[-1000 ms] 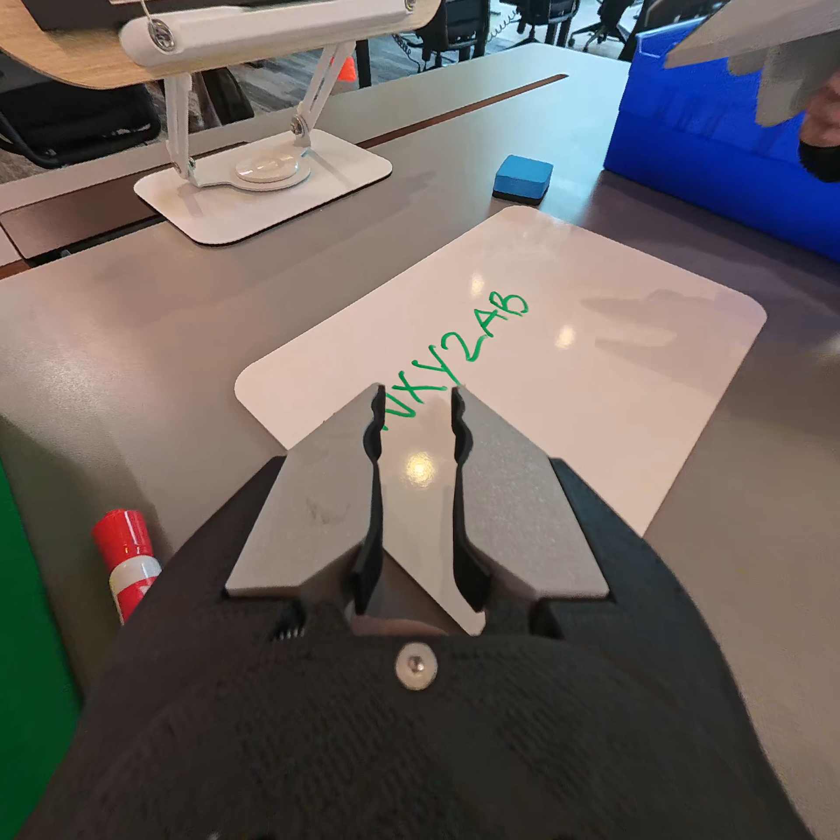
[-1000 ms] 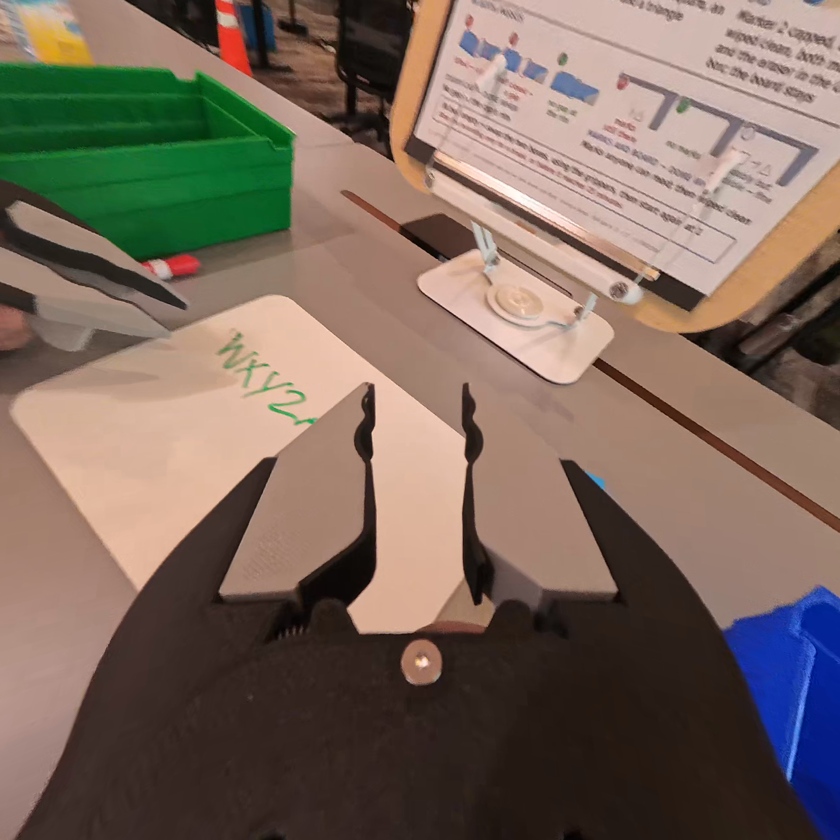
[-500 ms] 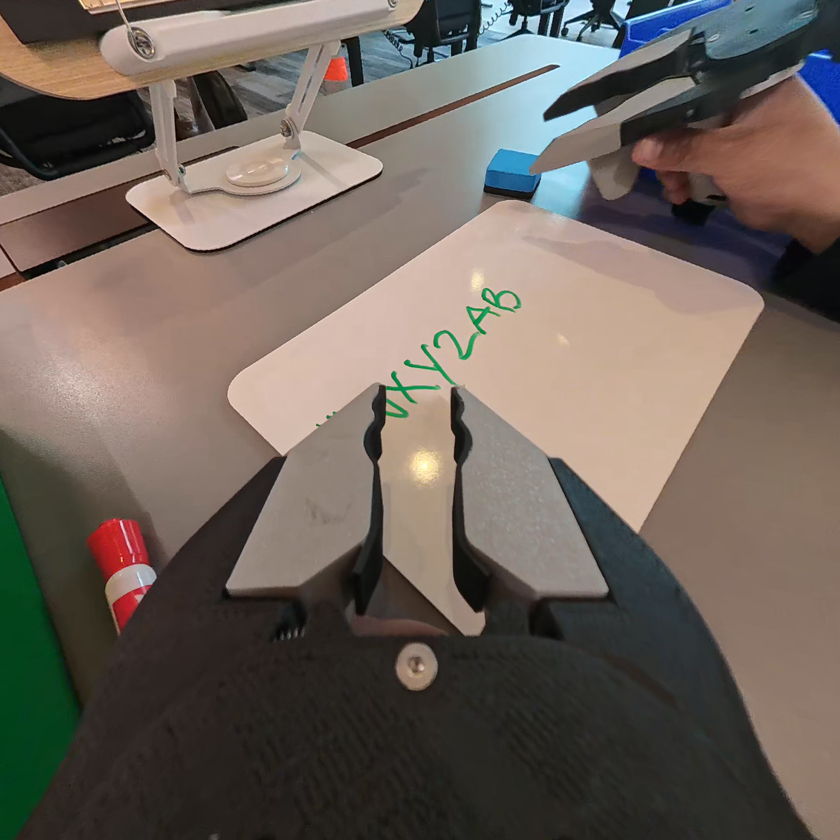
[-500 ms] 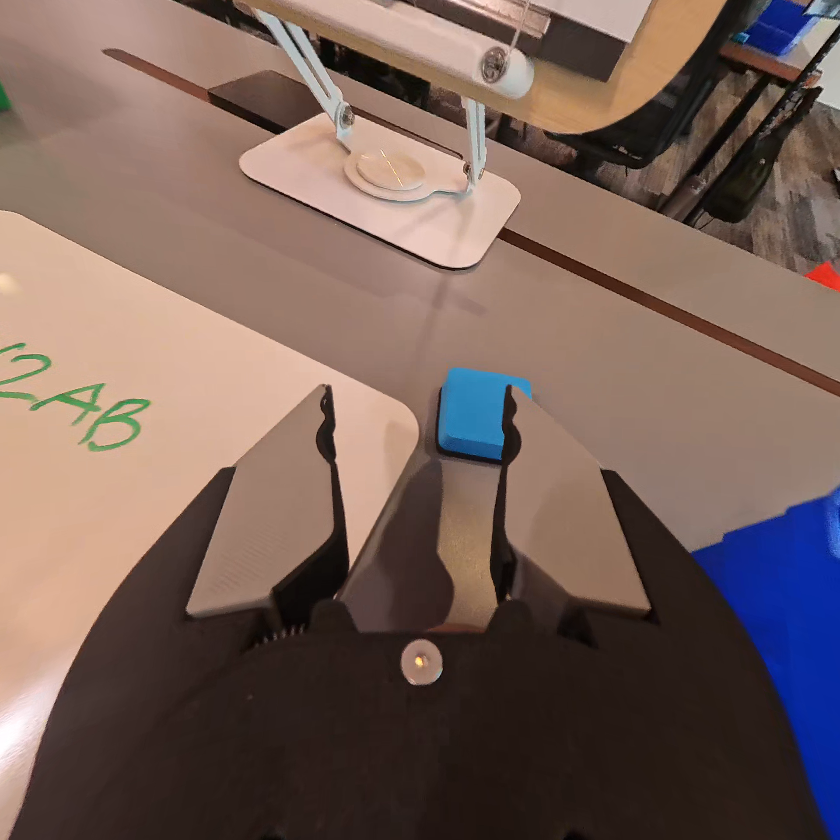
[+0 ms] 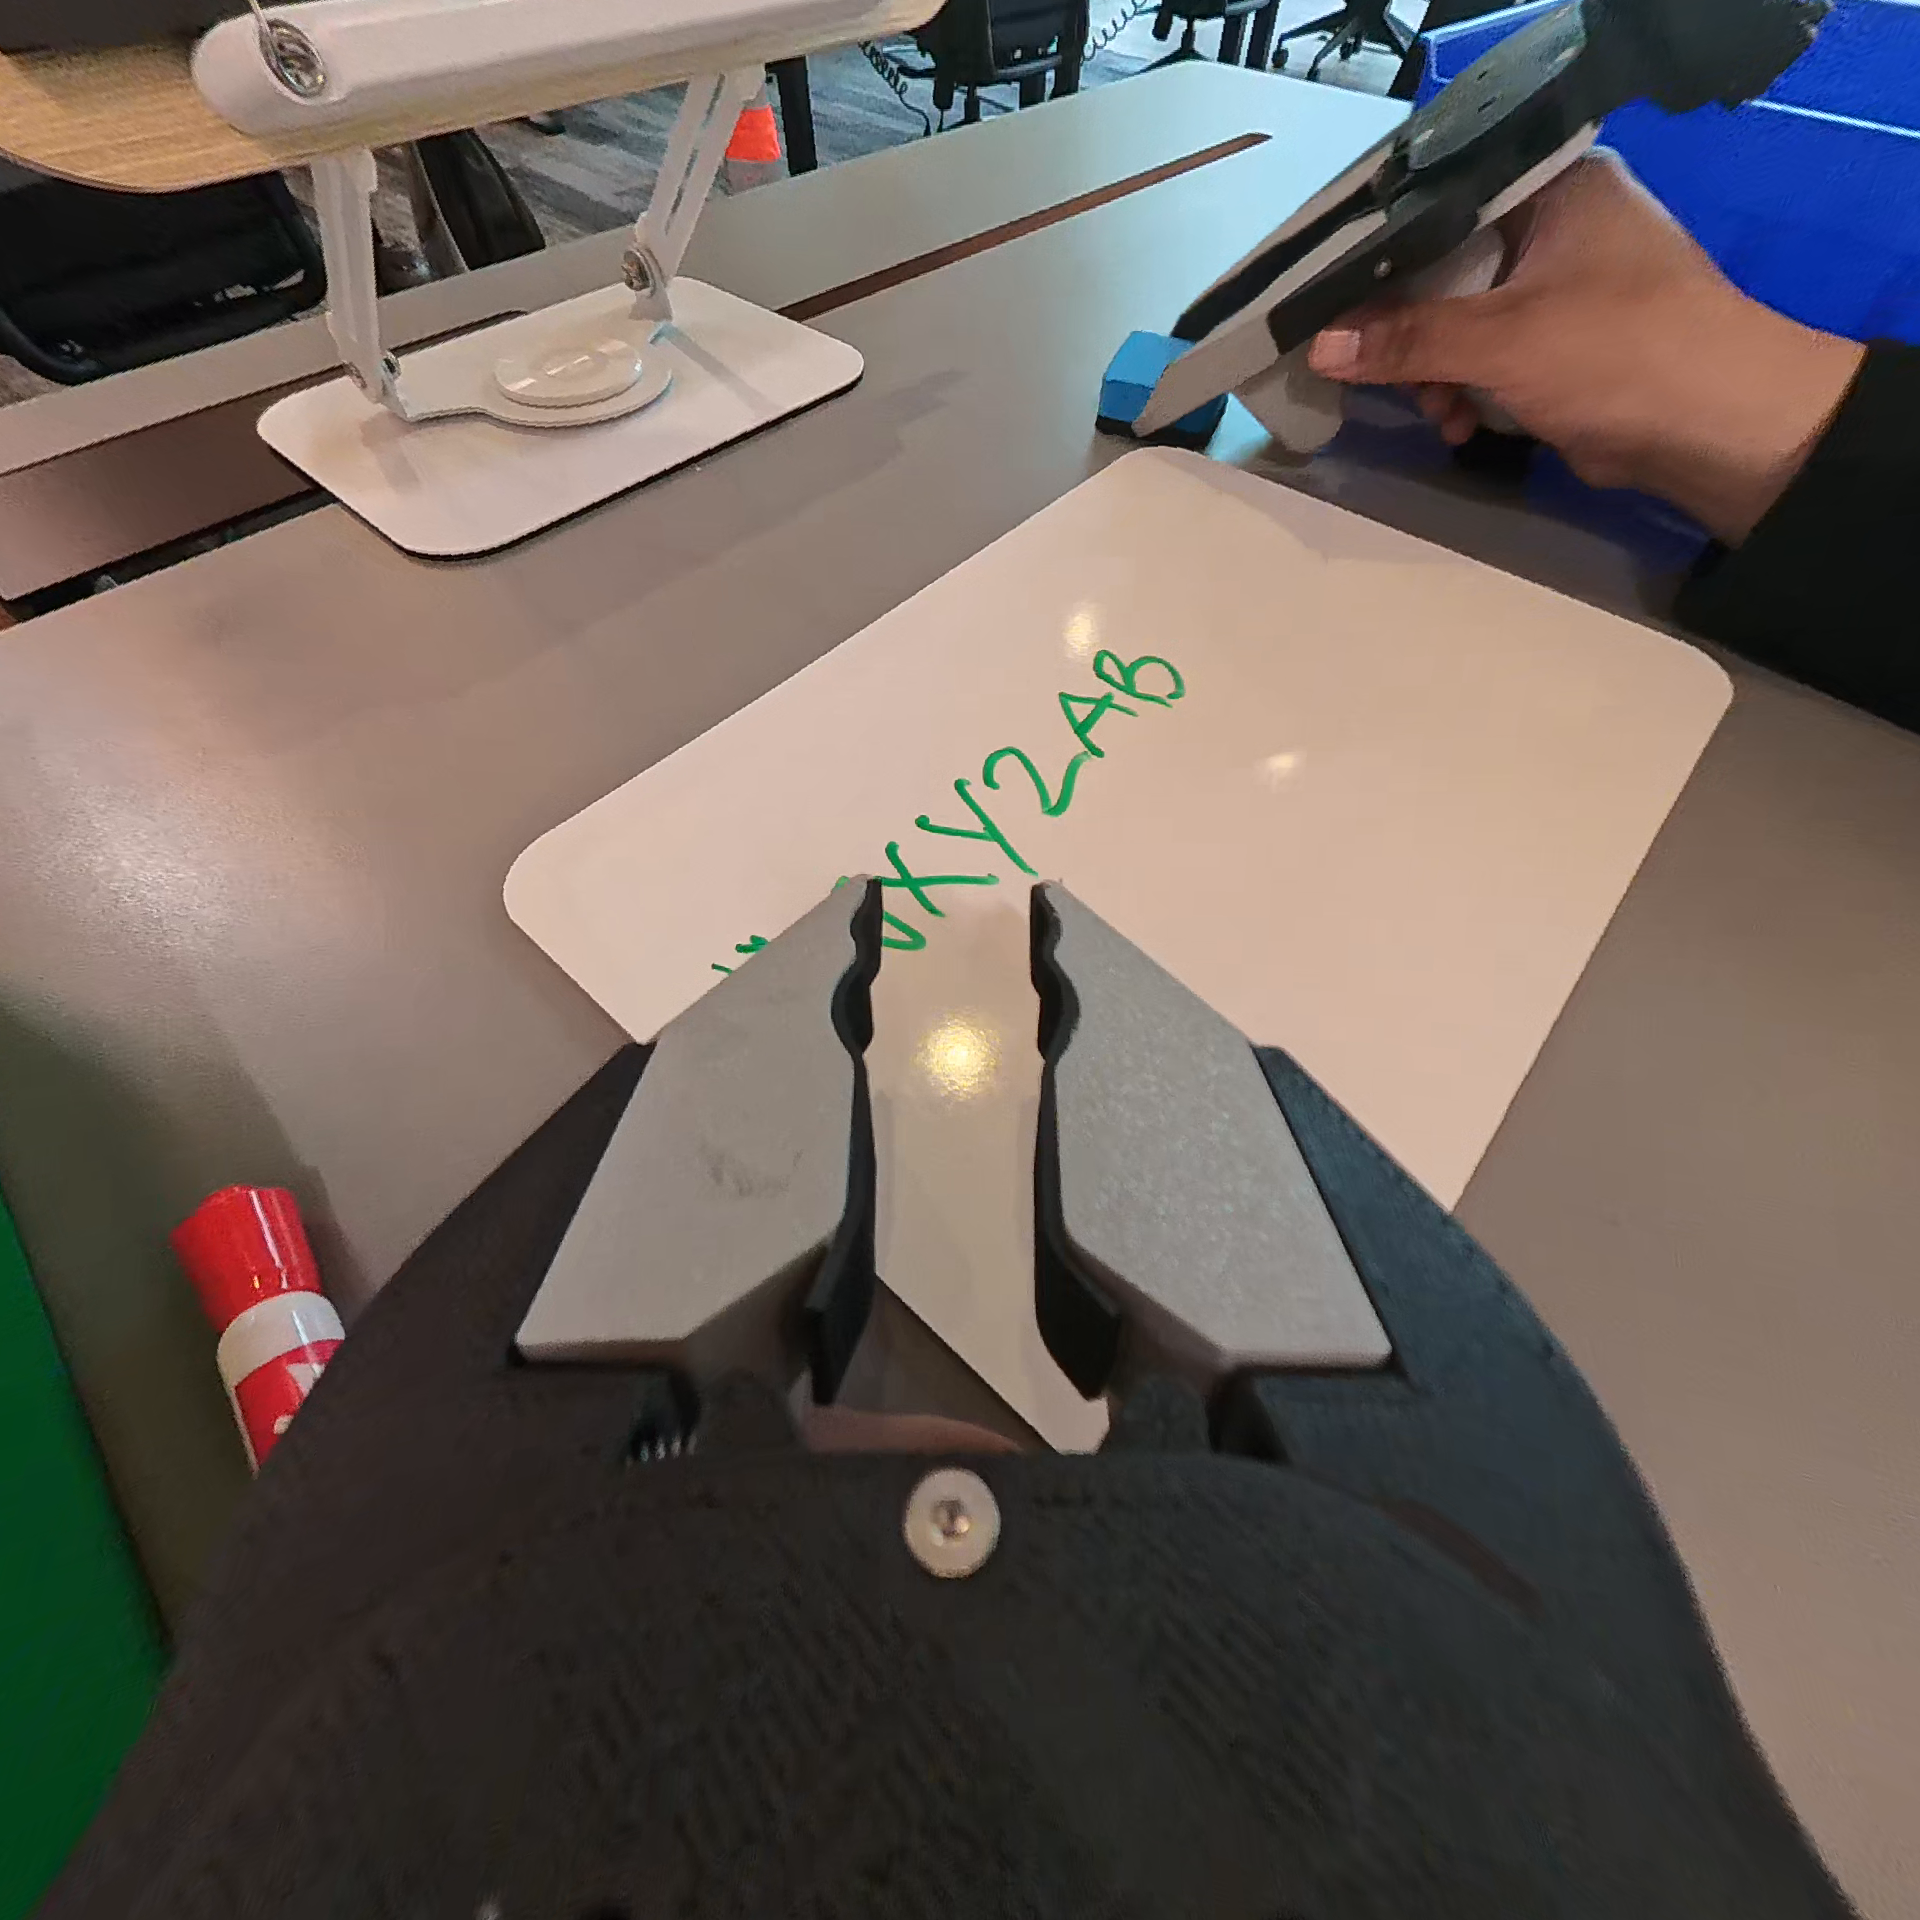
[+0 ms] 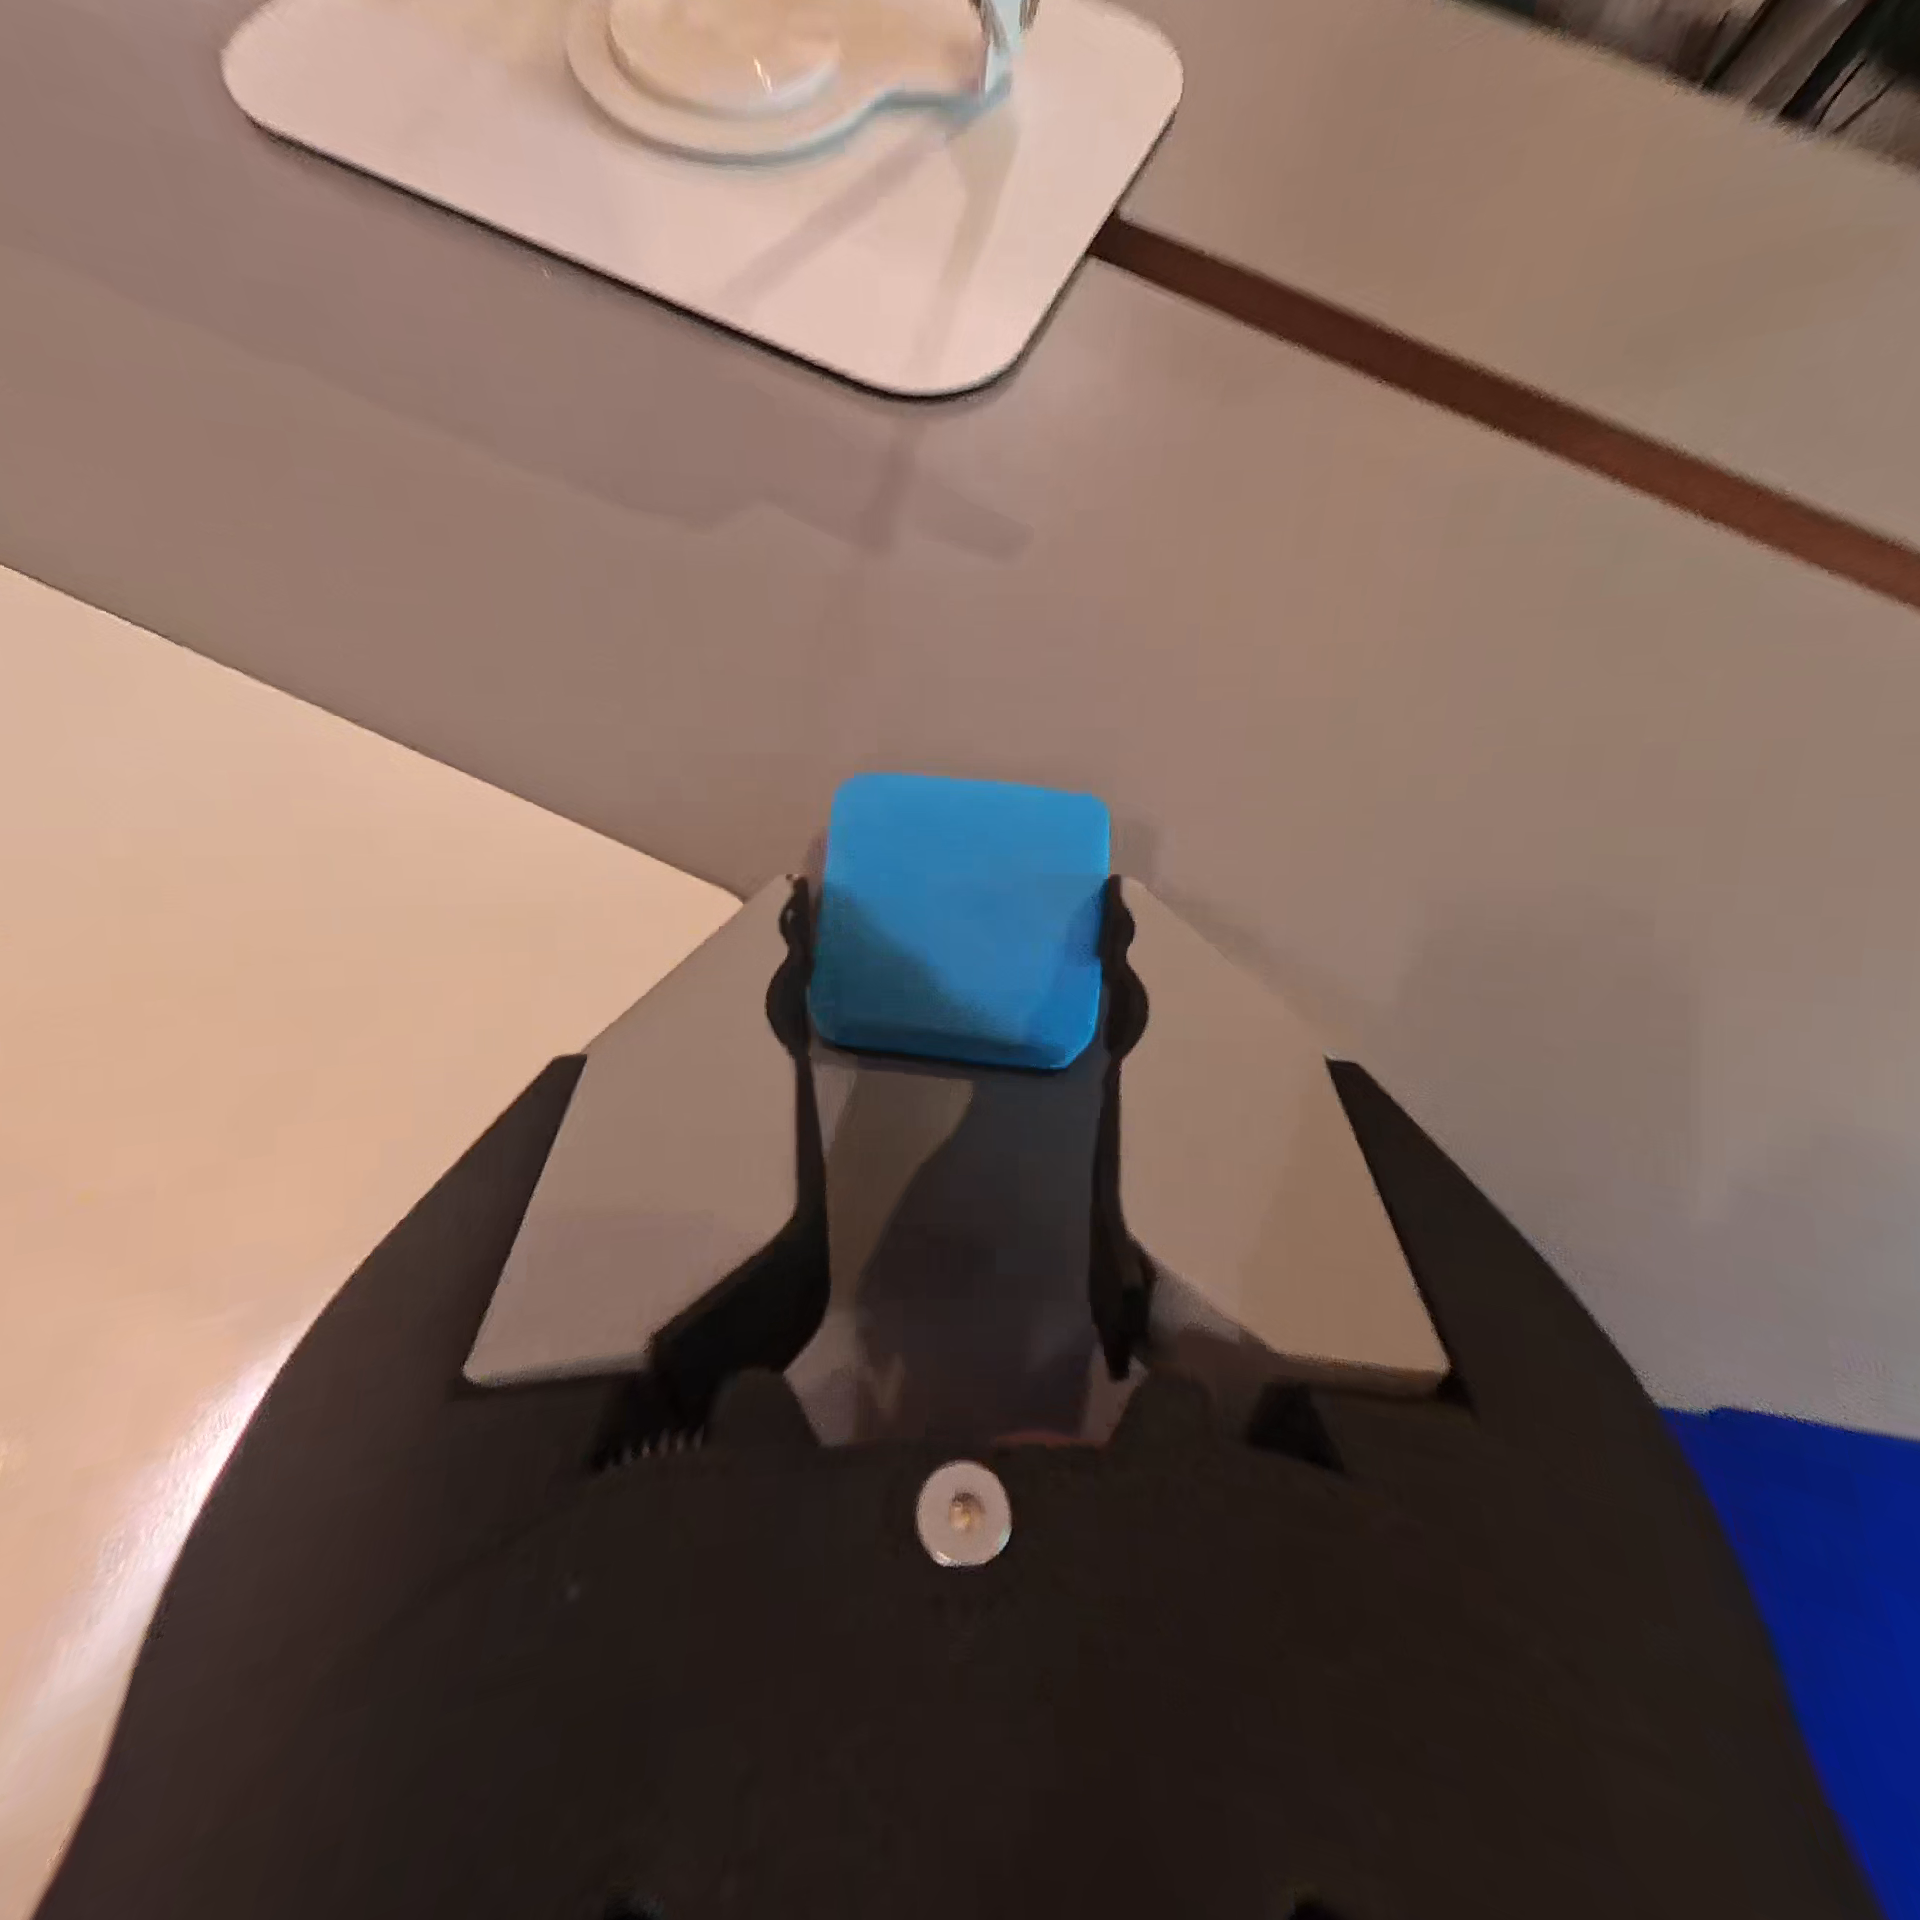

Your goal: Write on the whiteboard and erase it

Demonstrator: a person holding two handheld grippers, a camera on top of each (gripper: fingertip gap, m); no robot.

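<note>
The whiteboard [image 5: 1351,883] lies flat on the grey table with green writing [image 5: 1039,769] across it; its corner also shows in the right wrist view [image 6: 260,935]. My left gripper [image 5: 951,899] is open and empty, hovering over the board's near edge. The blue eraser [image 6: 961,914] sits on the table just past the board's far corner. My right gripper [image 6: 954,894] has its jaws closed against the eraser's two sides. In the left wrist view the eraser [image 5: 1127,379] is partly hidden behind that gripper [image 5: 1174,405].
A red-capped marker [image 5: 260,1299] lies at the left beside a green bin [image 5: 42,1558]. A white stand base [image 5: 561,416] [image 6: 675,156] holds a board at the back. A blue bin [image 5: 1818,208] [image 6: 1849,1662] stands at the right. A person's hand [image 5: 1558,343] holds the right gripper. The left tips stand about 12 cm off the red-capped marker [image 5: 260,1299].
My right gripper swung from the writing to the blue eraser, came down around it and narrowed its jaws onto it. My left gripper has stayed nearly still and open.
</note>
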